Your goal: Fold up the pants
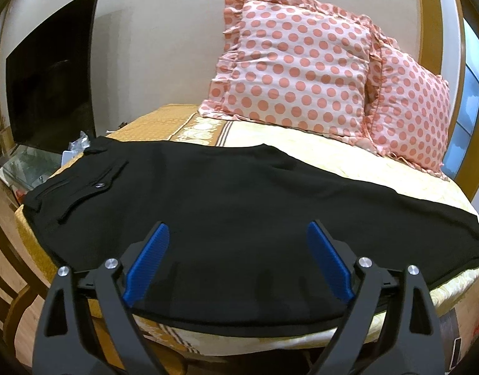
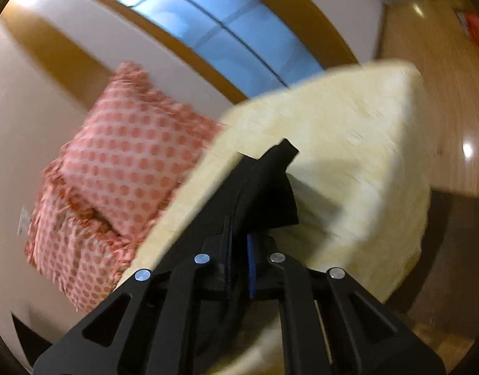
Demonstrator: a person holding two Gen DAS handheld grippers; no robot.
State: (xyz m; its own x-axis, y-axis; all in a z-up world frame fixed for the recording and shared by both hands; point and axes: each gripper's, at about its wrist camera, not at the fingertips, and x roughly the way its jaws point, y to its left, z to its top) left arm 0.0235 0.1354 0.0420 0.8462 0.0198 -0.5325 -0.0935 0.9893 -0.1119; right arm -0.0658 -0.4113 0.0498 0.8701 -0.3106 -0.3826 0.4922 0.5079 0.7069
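Observation:
Black pants [image 1: 233, 206] lie flat across the bed, waistband and buttoned back pocket at the left, legs running right. My left gripper [image 1: 238, 234] is open, its blue pads [image 1: 147, 262] spread just above the near edge of the pants, holding nothing. In the blurred, tilted right wrist view my right gripper [image 2: 239, 243] is shut on the black fabric of the pants [image 2: 264, 184] near the leg end, lifted off the cream bedcover [image 2: 348, 143].
Two pink polka-dot pillows [image 1: 295, 65] lean on the wall at the back of the bed; one also shows in the right wrist view [image 2: 130, 156]. A dark TV screen [image 1: 52, 75] stands at the left over a glass table [image 1: 24, 168]. A window [image 2: 214, 37] is behind.

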